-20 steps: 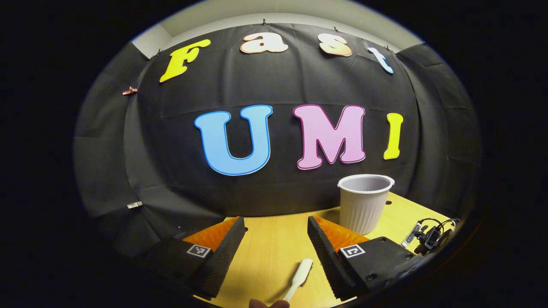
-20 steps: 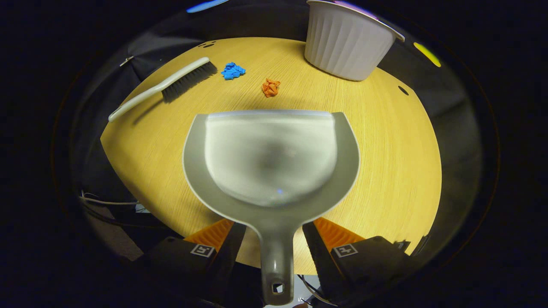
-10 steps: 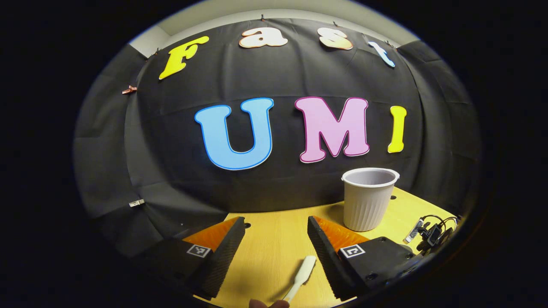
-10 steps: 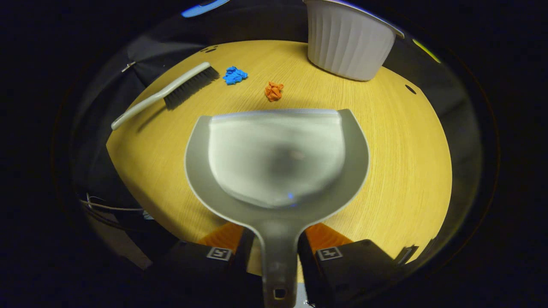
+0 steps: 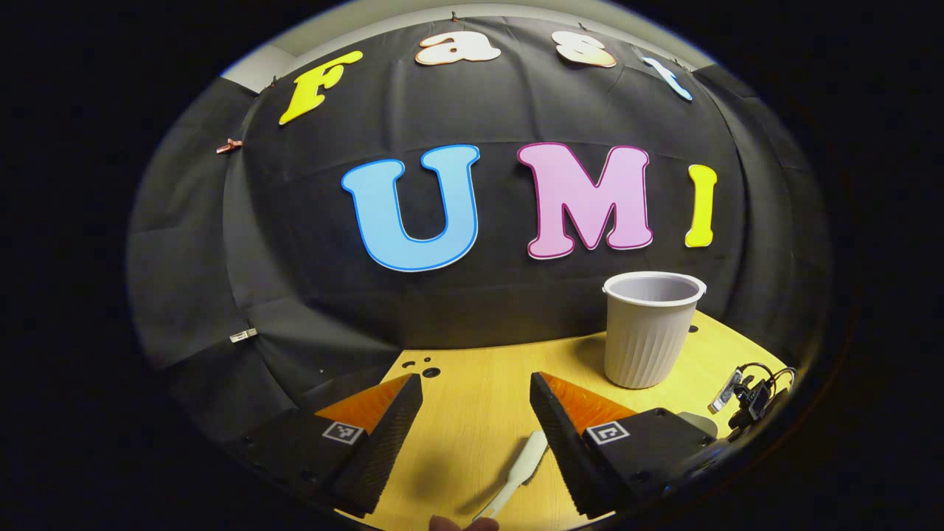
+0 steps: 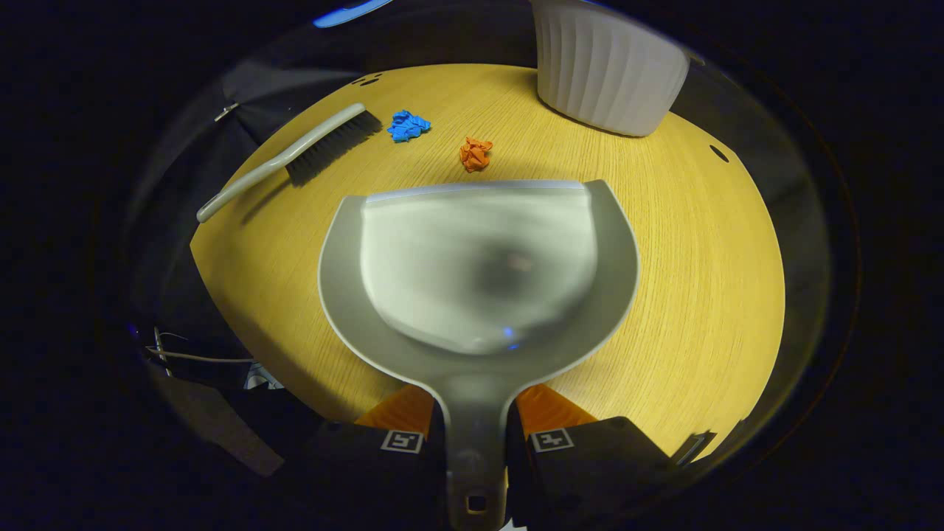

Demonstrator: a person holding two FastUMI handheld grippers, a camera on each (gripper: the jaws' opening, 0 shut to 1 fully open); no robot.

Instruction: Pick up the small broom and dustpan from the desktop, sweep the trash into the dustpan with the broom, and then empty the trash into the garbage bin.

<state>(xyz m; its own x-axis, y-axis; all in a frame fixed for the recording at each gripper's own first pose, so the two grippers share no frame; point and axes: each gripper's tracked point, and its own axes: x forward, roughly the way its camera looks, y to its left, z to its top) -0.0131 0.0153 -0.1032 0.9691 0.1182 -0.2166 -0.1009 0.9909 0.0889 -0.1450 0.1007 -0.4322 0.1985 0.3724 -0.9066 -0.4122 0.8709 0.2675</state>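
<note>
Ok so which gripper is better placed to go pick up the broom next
Left. The left gripper is open with the broom handle lying between its fingers. The right gripper is shut on the dustpan handle.

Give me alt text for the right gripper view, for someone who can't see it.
The right gripper is shut on the handle of a grey plastic dustpan lying on a light wooden desktop. Beyond its front edge lie a crumpled orange paper scrap, a crumpled blue paper scrap and a grey-handled, dark-bristled small broom, with a ribbed white plastic bin at the far right.
</note>
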